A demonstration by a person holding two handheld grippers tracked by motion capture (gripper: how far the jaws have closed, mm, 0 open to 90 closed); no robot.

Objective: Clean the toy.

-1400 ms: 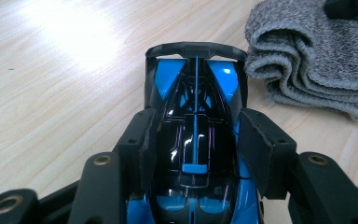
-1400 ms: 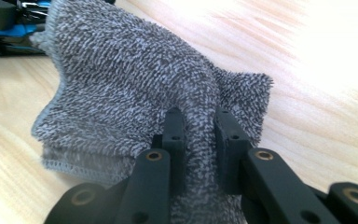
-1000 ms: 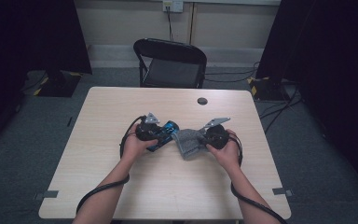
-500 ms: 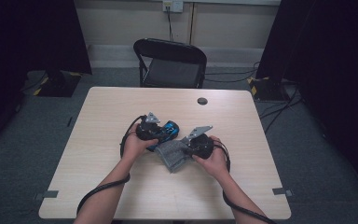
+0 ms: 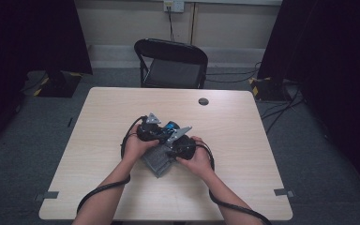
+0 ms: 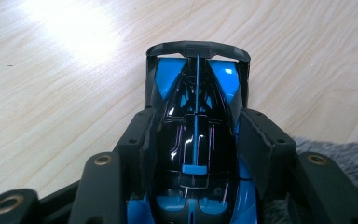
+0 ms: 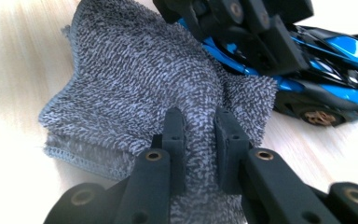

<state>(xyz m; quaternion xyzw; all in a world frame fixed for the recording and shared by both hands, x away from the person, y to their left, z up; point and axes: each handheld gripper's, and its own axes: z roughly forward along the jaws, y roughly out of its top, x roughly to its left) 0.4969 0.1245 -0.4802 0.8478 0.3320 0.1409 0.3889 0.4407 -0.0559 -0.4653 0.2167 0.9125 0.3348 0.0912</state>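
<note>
the left gripper [image 6: 196,158] clamped its fingers on the blue toy car [image 6: 196,116], steadying it on the table [image 6: 51,93], while the right gripper [image 7: 199,140] pinched the grey cloth [image 7: 135,79] to wipe it.

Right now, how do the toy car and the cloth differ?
The toy car is glossy, hard, blue and black; the cloth is soft, looped grey terry. The car sits clamped between the left gripper jaws; the cloth lies folded, pinched by the right gripper. Both rest on the wooden table, touching each other.
</note>
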